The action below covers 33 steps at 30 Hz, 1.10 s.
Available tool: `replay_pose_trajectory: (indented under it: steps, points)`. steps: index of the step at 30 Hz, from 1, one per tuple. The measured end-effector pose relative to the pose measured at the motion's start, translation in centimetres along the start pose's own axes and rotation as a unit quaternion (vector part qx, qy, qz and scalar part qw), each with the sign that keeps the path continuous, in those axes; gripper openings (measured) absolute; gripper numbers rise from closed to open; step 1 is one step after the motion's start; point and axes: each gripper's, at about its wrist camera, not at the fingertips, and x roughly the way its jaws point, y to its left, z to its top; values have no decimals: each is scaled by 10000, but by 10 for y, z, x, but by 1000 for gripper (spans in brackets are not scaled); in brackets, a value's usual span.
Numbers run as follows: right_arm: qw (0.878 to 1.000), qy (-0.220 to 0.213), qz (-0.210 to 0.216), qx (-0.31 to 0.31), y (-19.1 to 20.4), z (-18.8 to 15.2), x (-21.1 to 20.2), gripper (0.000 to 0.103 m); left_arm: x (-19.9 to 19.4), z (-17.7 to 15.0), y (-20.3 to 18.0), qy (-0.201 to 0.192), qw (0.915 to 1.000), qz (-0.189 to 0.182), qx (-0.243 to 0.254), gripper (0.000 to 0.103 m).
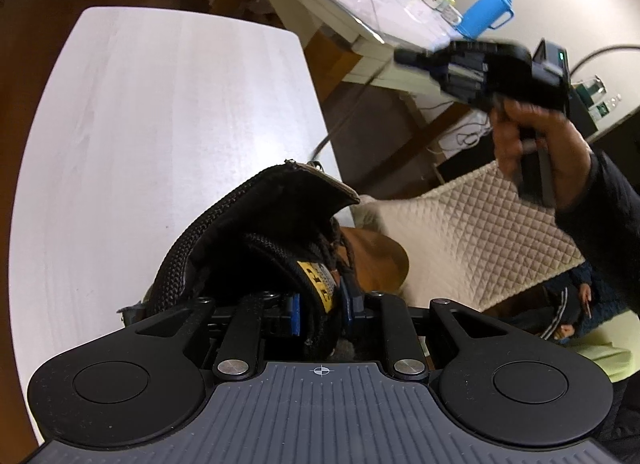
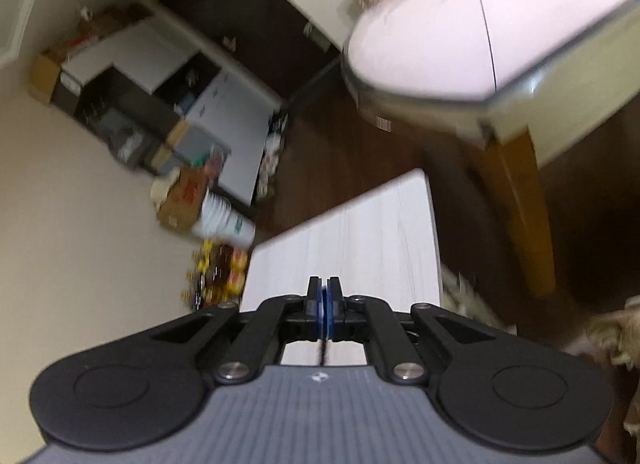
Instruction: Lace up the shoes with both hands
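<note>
The white table fills the left of the left wrist view, bare wood-grain running to its far edge. Near its right edge stands the black shoe, its padded tongue with a yellow label pinched between the blue pads of the left gripper, whose jaws press on it from both sides. A dark lace runs up and right from the shoe's top, off the table edge toward the right gripper, which a hand holds raised beyond the table's right edge, blurred. In the right wrist view its blue pads stand almost together with a thin dark strand between them, probably that lace, though blur makes the grip hard to confirm. A blue bottle stands on the farther table.
</note>
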Motion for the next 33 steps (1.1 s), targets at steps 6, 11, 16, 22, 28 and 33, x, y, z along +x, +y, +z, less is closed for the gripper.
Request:
replay_pose_trajectory:
  steps: [6, 11, 16, 22, 28, 33]
  points:
    - [9942, 1038, 217, 204, -3, -48, 6, 15, -5, 0, -5, -194, 9994, 122, -270, 18]
    - [9783, 1998, 536, -89, 18, -84, 19, 15, -30, -16, -13, -550, 9963, 349, -566, 18]
    - [9685, 2344, 671, -511, 39, -88, 30, 15, -64, -51, -26, -1127, 9891, 534, -789, 18]
    - [9080, 2027, 257, -3657, 106, -93, 28, 15, -75, -68, -31, -1159, 9915, 233, -544, 18]
    - [7727, 2162, 666, -5931, 147, -118, 35, 20, -86, -54, -22, -1346, 9865, 373, -849, 18]
    - [6102, 1768, 1315, -7610, 154, -151, 42, 19, -87, -39, -12, -1350, 9782, 386, -1533, 18]
